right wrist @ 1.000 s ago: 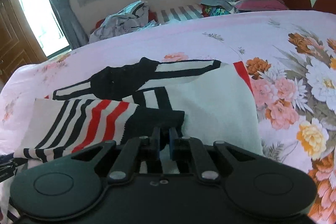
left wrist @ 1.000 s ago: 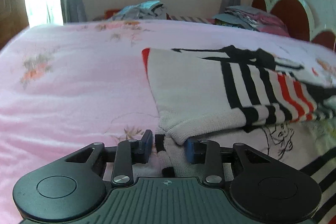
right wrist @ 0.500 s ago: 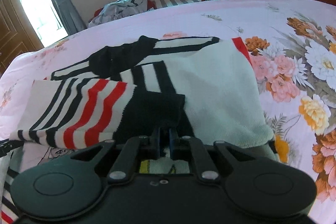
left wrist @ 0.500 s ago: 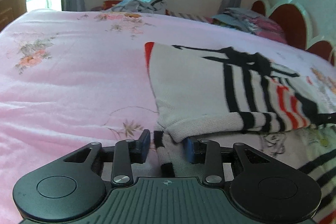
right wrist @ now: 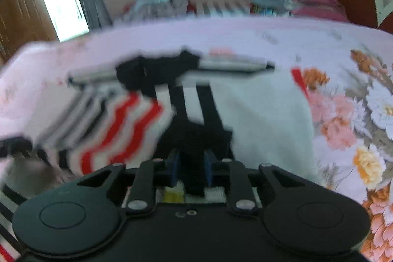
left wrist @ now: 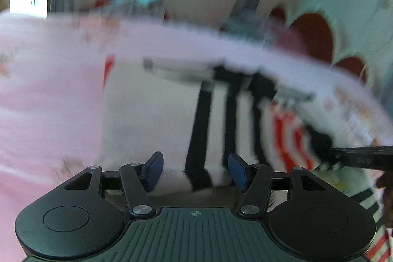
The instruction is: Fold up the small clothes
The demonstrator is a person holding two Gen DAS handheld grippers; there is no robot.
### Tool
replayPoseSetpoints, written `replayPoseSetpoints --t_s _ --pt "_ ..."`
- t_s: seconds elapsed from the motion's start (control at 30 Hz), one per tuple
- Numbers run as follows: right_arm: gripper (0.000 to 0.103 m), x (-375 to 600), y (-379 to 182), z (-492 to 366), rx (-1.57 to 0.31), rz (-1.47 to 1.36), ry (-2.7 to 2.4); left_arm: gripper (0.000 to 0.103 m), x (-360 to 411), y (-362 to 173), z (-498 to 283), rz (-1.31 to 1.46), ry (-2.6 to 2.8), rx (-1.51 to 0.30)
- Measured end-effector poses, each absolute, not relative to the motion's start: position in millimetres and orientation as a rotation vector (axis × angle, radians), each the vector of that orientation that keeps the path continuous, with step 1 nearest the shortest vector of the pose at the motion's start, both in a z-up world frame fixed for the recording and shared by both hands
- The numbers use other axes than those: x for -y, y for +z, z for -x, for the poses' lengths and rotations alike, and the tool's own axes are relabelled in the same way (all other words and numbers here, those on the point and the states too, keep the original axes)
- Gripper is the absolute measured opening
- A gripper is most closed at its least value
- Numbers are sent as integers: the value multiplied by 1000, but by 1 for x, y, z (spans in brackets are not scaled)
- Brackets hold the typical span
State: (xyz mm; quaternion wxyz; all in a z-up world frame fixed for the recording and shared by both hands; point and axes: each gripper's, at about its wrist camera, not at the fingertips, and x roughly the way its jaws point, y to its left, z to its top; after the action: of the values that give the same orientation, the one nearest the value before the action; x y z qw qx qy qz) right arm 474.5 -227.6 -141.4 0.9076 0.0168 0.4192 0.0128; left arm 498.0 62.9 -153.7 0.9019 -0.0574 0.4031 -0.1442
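Both views are pretty smeared, so take the fine detail with a grain of salt. The sweater (right wrist: 258, 119) lies on the bed (right wrist: 270, 41), partly folded, striped sleeve (right wrist: 118, 124) laid across the body. It sits straight ahead of both grippers, with the near folded edge running crosswise right at the fingertips.

Left gripper (left wrist: 195, 171): jaws spread wide, the white-and-black edge of the sweater sits in the gap but neither blue pad (left wrist: 153, 170) looks pressed on it. So it holds nothing, as far as I can tell.

Right gripper (right wrist: 190, 170): jaws much closer together, a black bit of the knit between them. Looks pinched, though the blur means I wouldn't swear how firmly.

My read: the long axis of the fold runs side to side between the two grippers, so the next fold goes forward, away from them. The right one has the cloth; the left is just as near but needs to close first.
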Motion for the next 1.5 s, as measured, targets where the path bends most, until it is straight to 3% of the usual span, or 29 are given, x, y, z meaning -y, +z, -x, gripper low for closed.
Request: replayPoseSetpoints --t_s 0.17,0.27,0.57,0.63,0.8,0.87,0.97,1.07,1.23,1.33,1.5 --pt "18 229 -137 -467 -869 -10 26 58 -49 -155 -488 -37 -321 -801" --pt "25 230 -126 -469 -827 -19 12 58 -56 -148 -503 18 -330 -817" --pt "21 275 -138 -526 -861 -45 -96 58 -76 -148 -604 -64 -276 -819" --pt "18 284 -139 -531 -868 -77 -99 58 -94 -152 -622 21 -266 -832" --pt "34 255 -116 -524 -785 -102 -73 58 -95 -135 -612 137 -259 -793" --pt "33 226 -116 -533 -801 -122 18 58 -72 -131 -605 149 -330 -783" --pt "23 176 -128 -549 -846 -98 134 59 -21 -133 -595 11 -391 -791" --pt "23 148 -147 -559 -917 -15 146 58 -1 -149 -598 -60 -370 -845" --pt "19 166 -144 -548 -903 130 6 58 -38 -153 -597 -68 -342 -807" --pt "17 202 -143 -536 -911 50 -5 58 -61 -151 -605 -83 -251 -796" --pt "21 198 -144 -542 -916 75 -12 61 -78 -154 -628 -38 -224 -824"
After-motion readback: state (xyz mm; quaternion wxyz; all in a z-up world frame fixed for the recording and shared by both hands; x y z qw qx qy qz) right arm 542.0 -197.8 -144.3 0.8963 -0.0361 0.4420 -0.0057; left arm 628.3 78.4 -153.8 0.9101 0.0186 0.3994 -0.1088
